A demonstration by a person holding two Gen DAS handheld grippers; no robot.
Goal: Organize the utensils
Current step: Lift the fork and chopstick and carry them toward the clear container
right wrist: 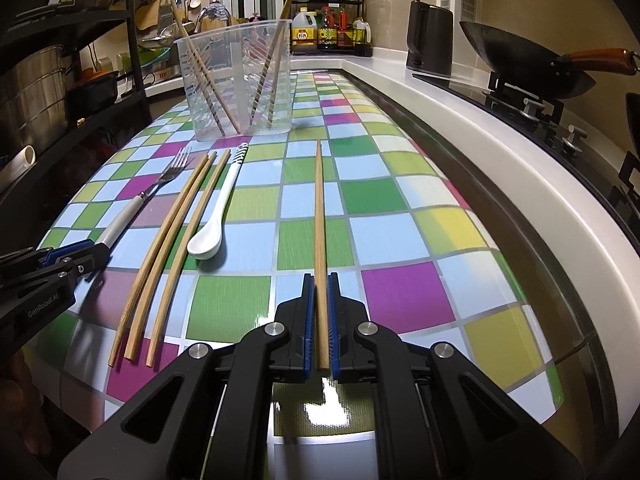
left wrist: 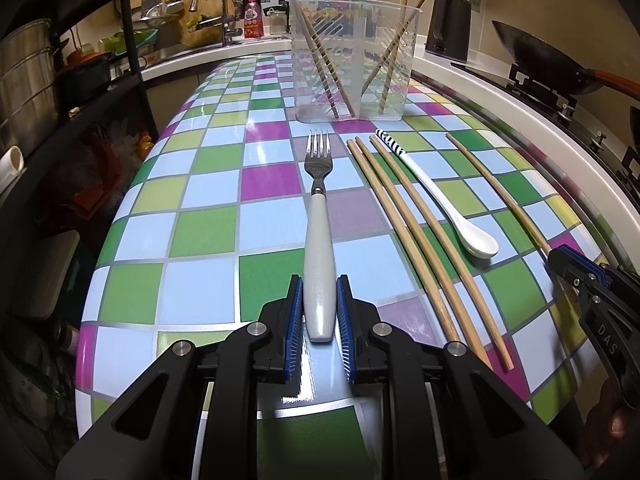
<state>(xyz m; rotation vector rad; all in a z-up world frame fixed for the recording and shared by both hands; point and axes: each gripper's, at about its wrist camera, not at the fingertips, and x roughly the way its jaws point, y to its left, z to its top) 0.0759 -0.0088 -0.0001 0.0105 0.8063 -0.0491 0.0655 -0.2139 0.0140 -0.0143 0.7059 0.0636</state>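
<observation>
Pickup step: left gripper [left wrist: 320, 300] clamps fork [left wrist: 319, 216] by white handle; right gripper [right wrist: 321, 304] pinches lone chopstick [right wrist: 319, 216]. Both lie flat on checkered table [right wrist: 400, 292]. Next likely: lift, tilt upright, drop into clear holder [right wrist: 236, 80] beyond.
</observation>
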